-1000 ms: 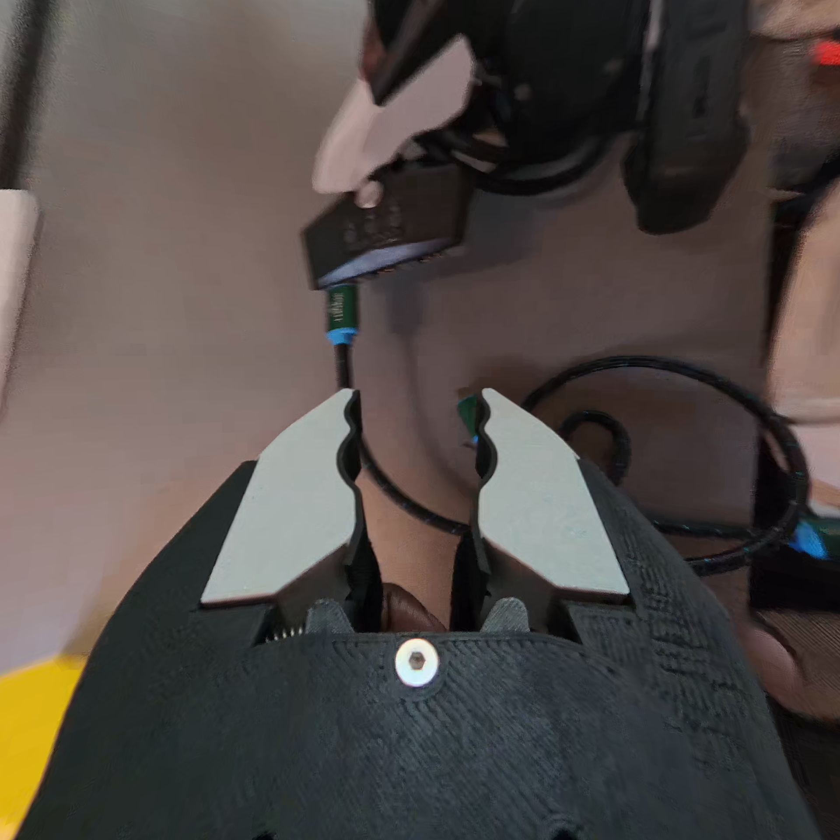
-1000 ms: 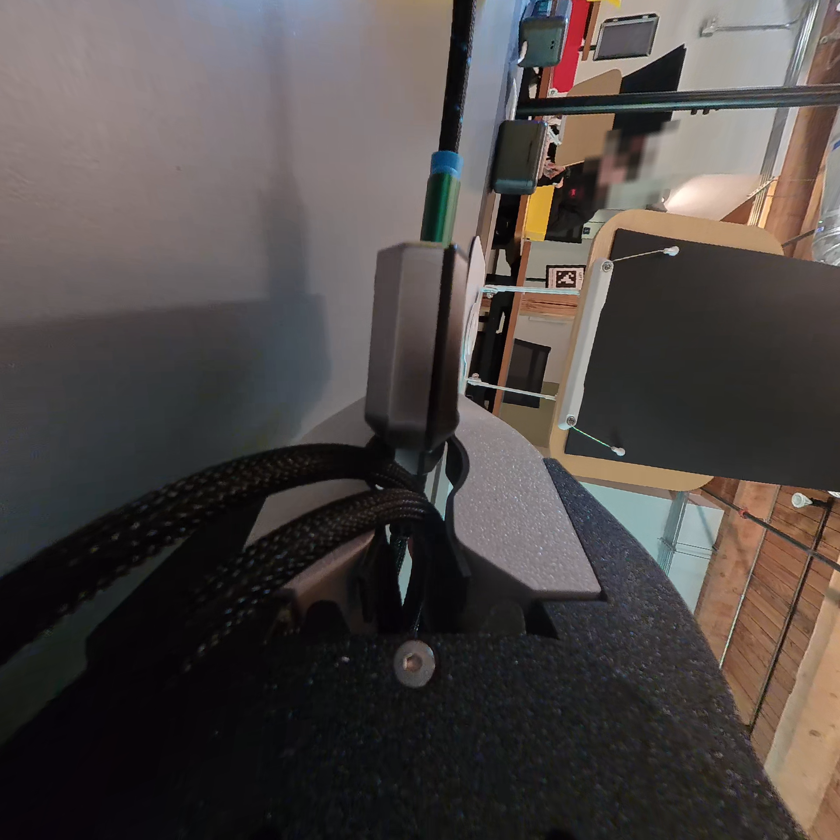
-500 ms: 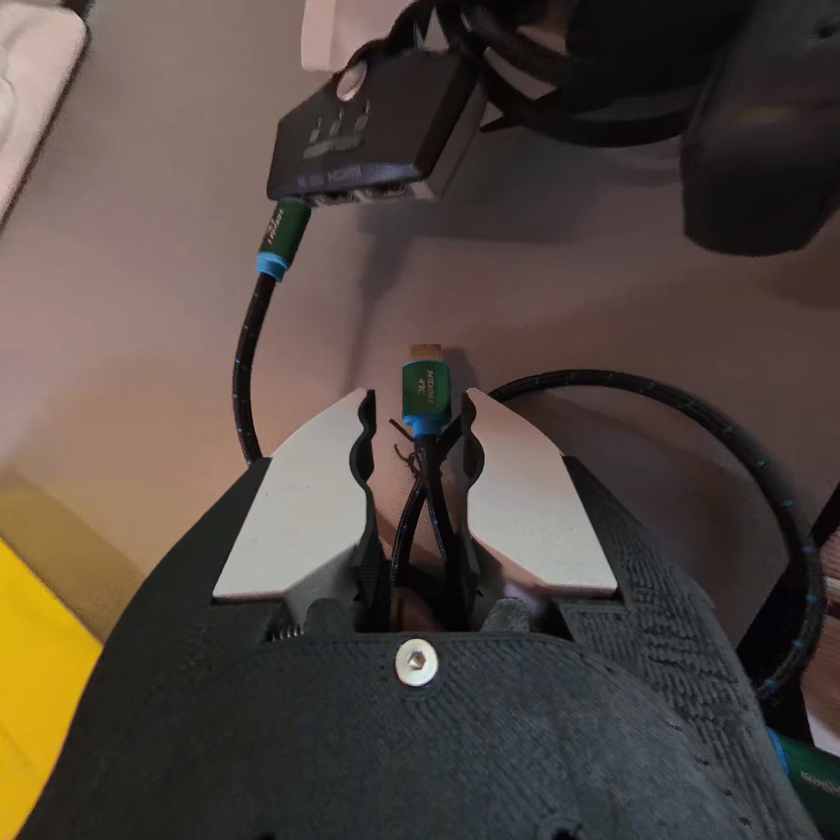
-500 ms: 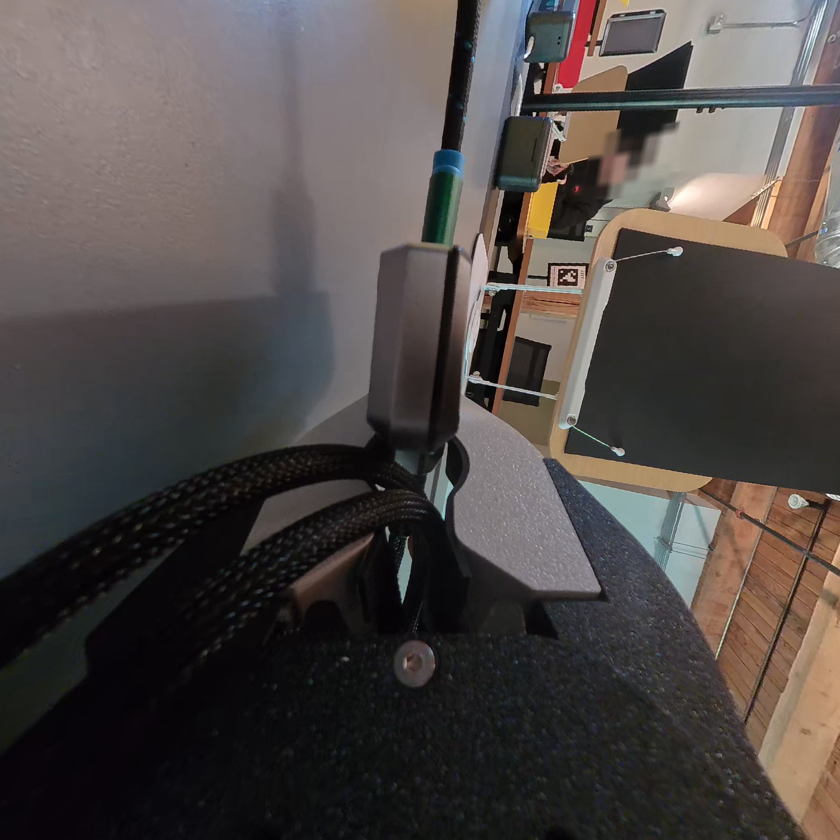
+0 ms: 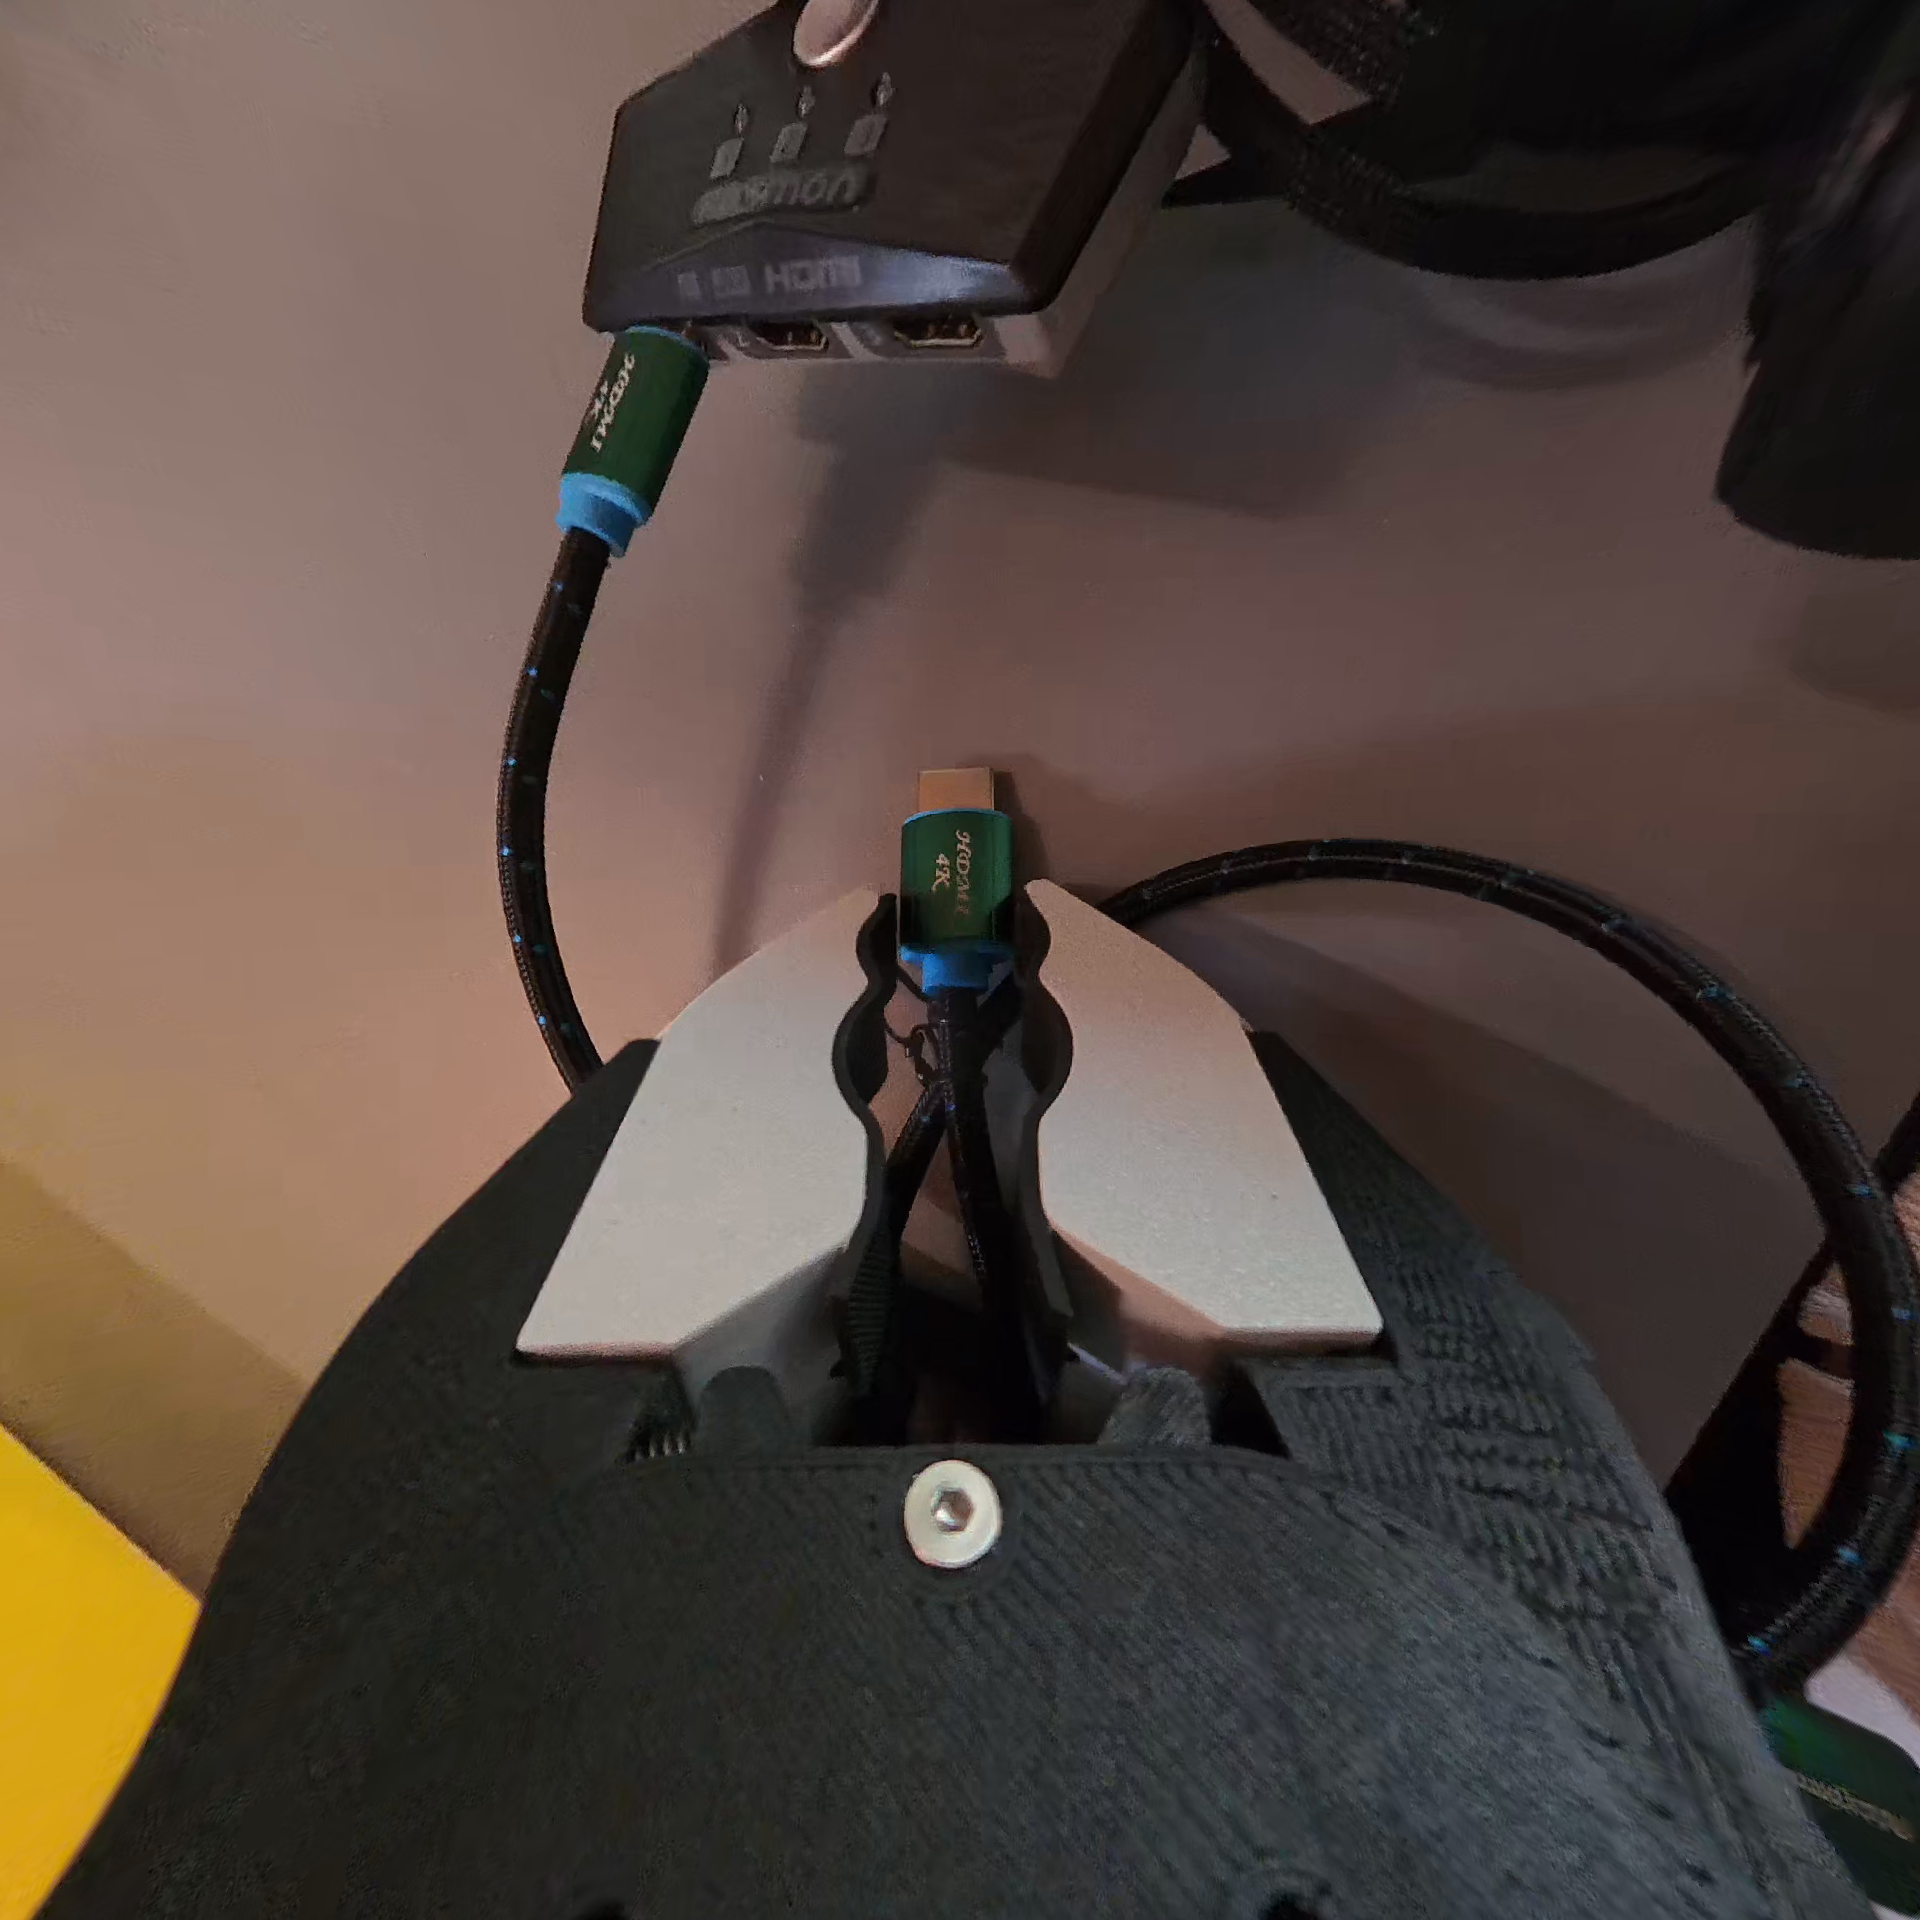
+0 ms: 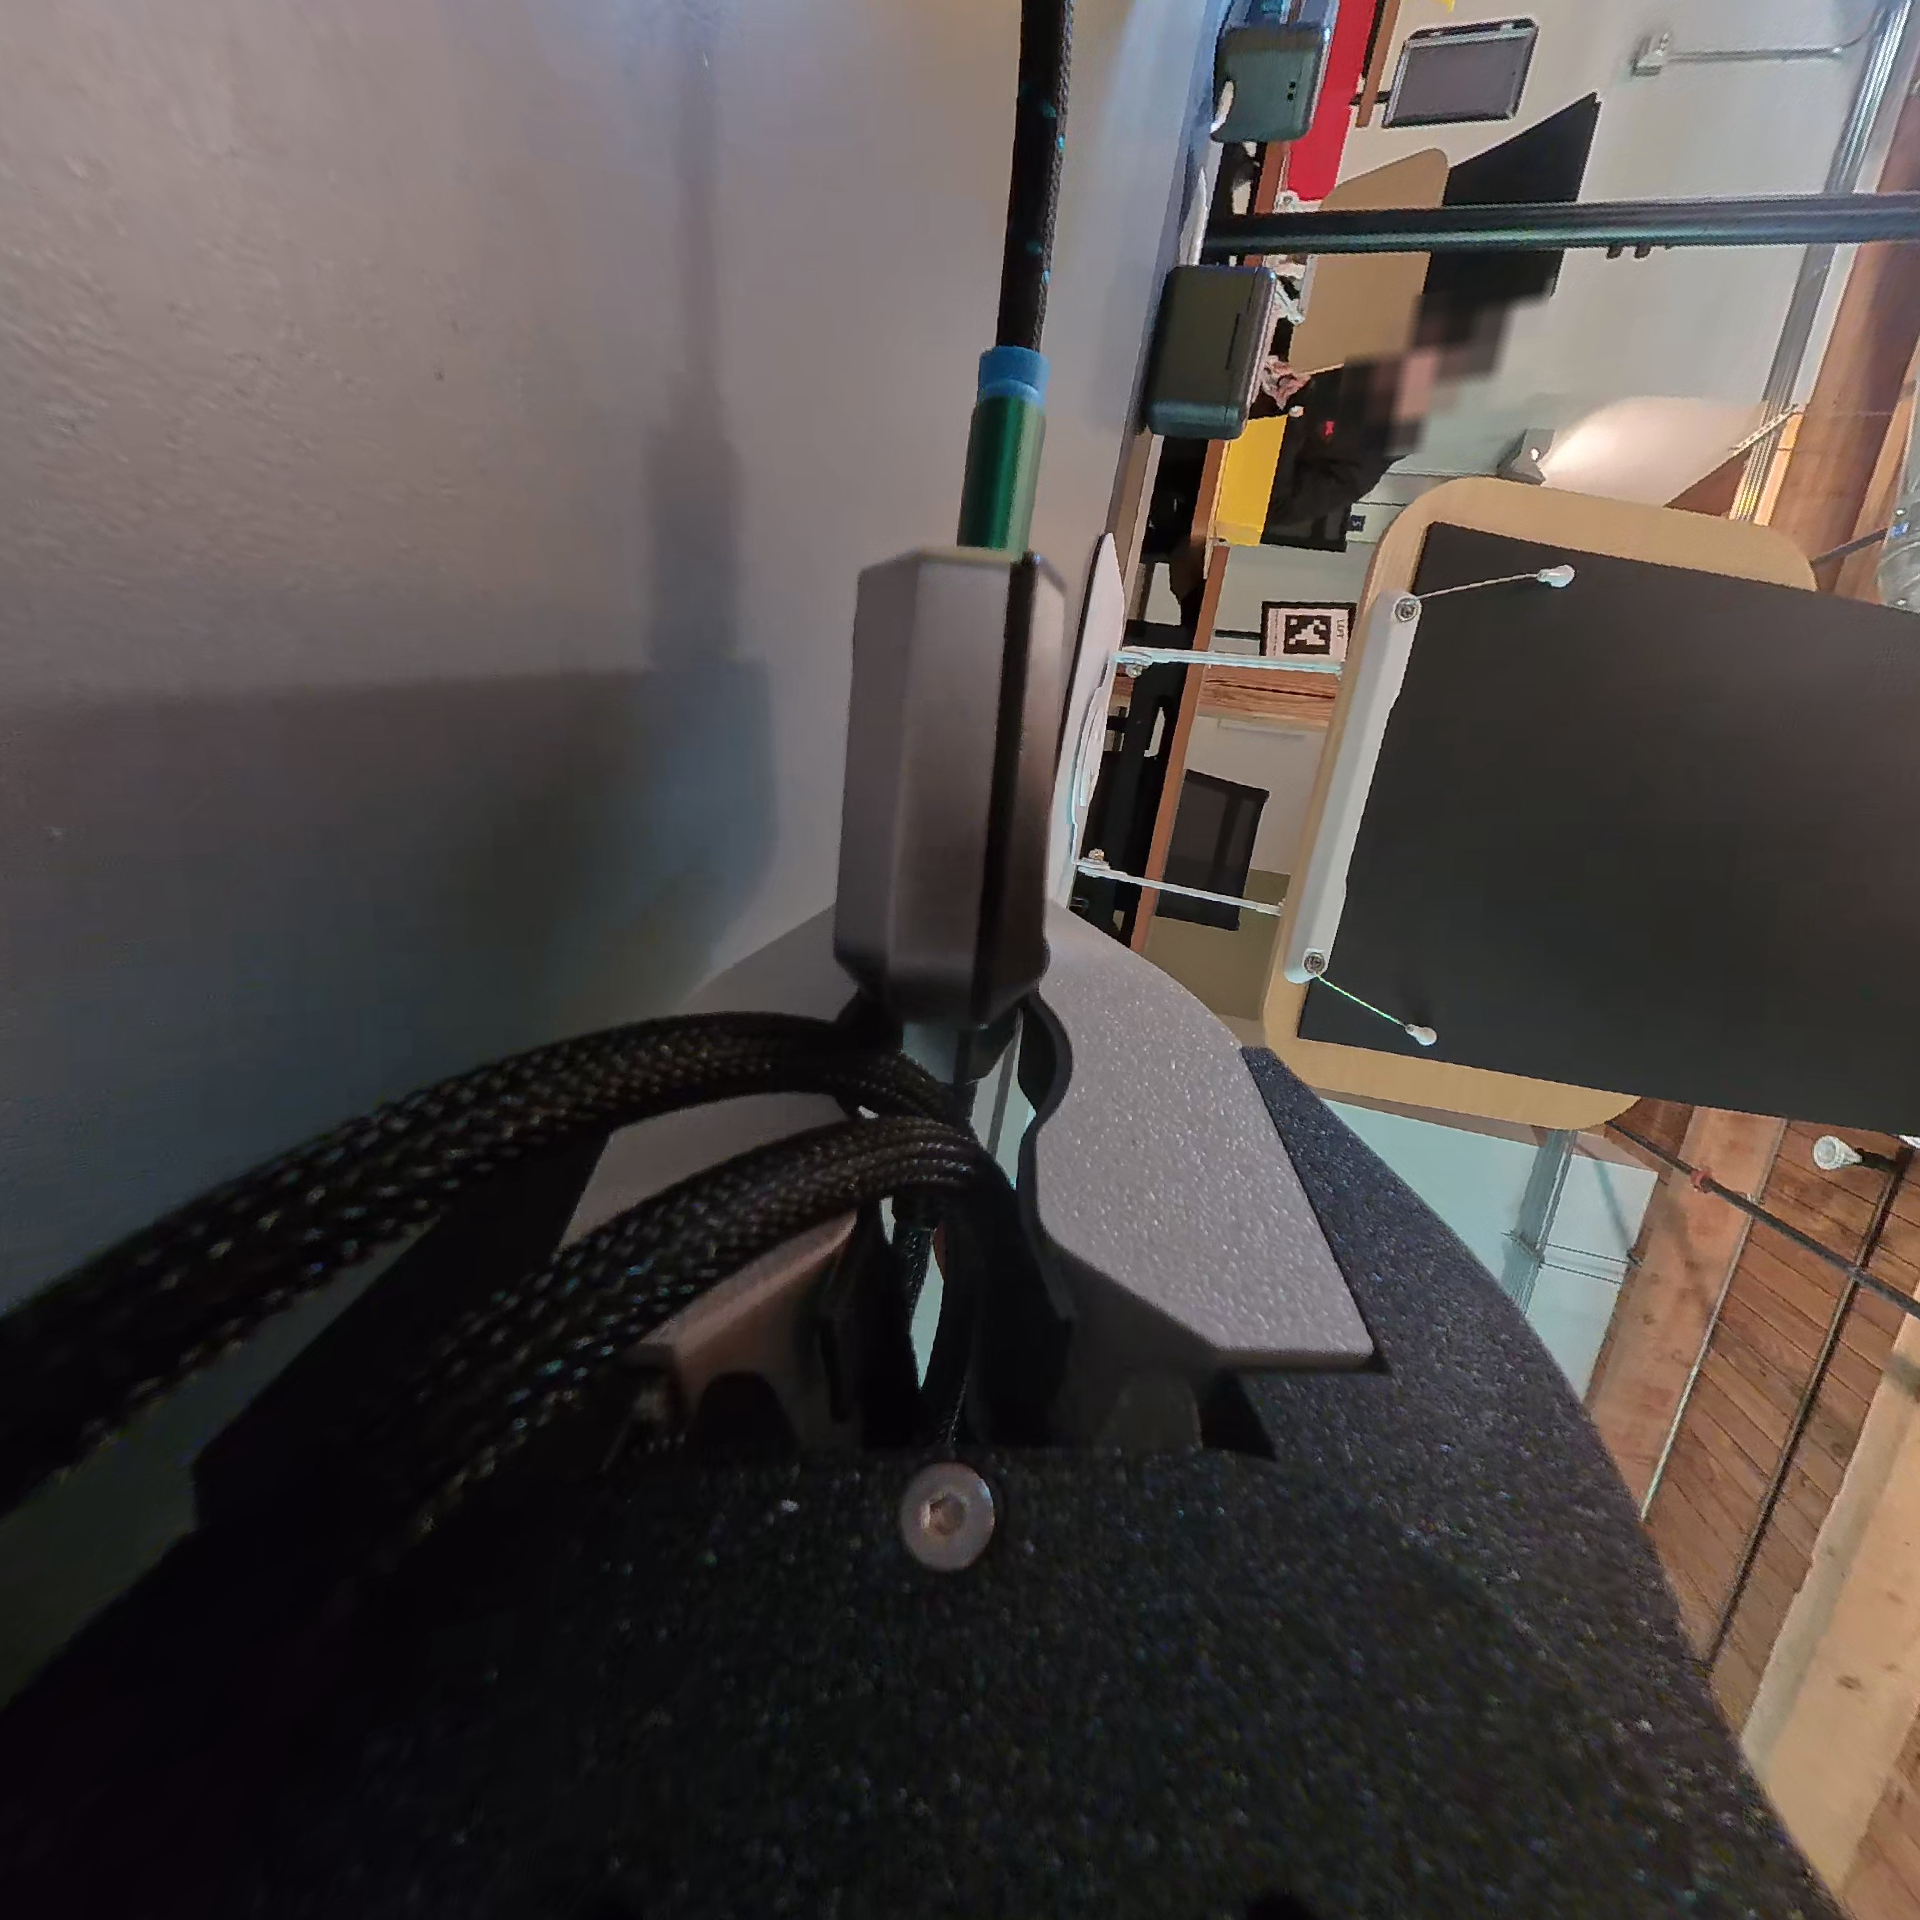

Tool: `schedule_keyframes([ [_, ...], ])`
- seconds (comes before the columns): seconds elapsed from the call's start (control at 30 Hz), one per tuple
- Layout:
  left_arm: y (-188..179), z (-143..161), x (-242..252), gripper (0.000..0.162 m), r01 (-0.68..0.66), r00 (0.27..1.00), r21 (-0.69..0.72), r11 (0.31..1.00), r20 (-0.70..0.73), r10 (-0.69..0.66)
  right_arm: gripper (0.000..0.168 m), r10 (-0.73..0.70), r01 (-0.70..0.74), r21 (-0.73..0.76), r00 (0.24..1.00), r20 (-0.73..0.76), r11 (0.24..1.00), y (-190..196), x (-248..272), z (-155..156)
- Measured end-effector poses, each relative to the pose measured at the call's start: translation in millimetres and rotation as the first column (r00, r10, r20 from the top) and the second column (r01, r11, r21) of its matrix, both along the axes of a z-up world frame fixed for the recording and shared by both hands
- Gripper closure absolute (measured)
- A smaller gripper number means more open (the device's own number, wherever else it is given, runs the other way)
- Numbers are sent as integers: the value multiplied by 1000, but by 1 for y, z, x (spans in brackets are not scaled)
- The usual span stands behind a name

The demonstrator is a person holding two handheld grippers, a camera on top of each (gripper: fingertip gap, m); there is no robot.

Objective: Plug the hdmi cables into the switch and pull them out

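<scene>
In the left wrist view, my left hand-held gripper point(image 5: 954, 914), open half a second ago, has now clamped the loose green plug point(image 5: 954, 883), its gold tip aimed at the switch point(image 5: 883, 177), where one cable point(image 5: 634, 436) already sits beside two free ports; insertion comes next. In the right wrist view, my right hand-held gripper point(image 6: 961, 997) stays clenched on the switch point(image 6: 940, 769), lifted off the tabletop point(image 6: 364, 416).

Green plug point(image 5: 954, 885), blue-flecked black cable point(image 5: 532, 748)

A plain pale table point(image 5: 260, 623) lies under warm light, a yellow panel point(image 5: 62, 1662) at its near corner. Beyond it stand a wood-rimmed black board point(image 6: 1621, 810) and a wooden plank wall point(image 6: 1766, 1351).
</scene>
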State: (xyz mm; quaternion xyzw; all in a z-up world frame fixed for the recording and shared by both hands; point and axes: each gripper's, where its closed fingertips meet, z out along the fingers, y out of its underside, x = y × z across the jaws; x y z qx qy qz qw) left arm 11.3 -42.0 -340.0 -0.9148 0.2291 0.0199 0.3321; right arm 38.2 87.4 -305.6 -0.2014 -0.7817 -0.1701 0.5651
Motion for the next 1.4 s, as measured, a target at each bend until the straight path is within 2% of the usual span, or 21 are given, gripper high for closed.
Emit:
schedule_keyframes([
  [0.13, -3, -1, -3, 129, -18, 999, -20, 1000, 34, 18, 145, 7, -7, 8, 1000, -4, 1000, -1, 0, 1],
  [0.27, -7, -2, 4, 139, 68, 997, -29, 997, 37, -67, 145, 11, -11, 7, 1000, -7, 1000, -2, -1, 1],
  [0.37, -4, 8, 9, 141, 146, 988, 60, 987, 39, -148, 145, 30, -30, -5, 999, -23, 1000, -4, -1, 4],
  [0.47, 6, 48, 15, 141, 176, 974, 248, 953, 93, -204, 145, 82, -84, -31, 995, -62, 996, -11, -2, 10],
  [0.5, 9, 57, 13, 141, 172, 975, 272, 947, 89, -203, 145, 110, -113, -33, 991, -80, 993, -15, -2, 13],
  [0.6, 15, 53, 8, 141, 227, 972, 240, 944, -1, -234, 147, 169, -173, -19, 977, -130, 985, -22, -3, 22],
  [0.73, 24, 53, 18, 141, 286, 952, 256, 923, 38, -305, 143, 202, -199, 35, 969, -143, 979, -26, -4, 27],
  [0.83, 29, 56, 13, 141, 277, 954, 262, 924, 37, -296, 146, 220, -211, 75, 962, -159, 975, -29, -6, 30],
  [1.03, 26, 63, 9, 141, 251, 924, 294, 922, 211, -319, 147, 258, -218, 202, 946, -196, 955, -37, -6, 42],
  [1.17, 25, 59, 9, 141, 237, 924, 253, 938, 240, -298, 147, 261, -212, 226, 941, -214, 951, -40, -5, 46],
  [1.3, 24, 62, 10, 141, 251, 908, 281, 927, 264, -326, 148, 265, -210, 240, 938, -223, 948, -41, -4, 49],
  [1.4, 21, 69, 10, 141, 240, 876, 300, 923, 342, -339, 148, 271, -206, 268, 933, -235, 941, -43, -3, 53],
])
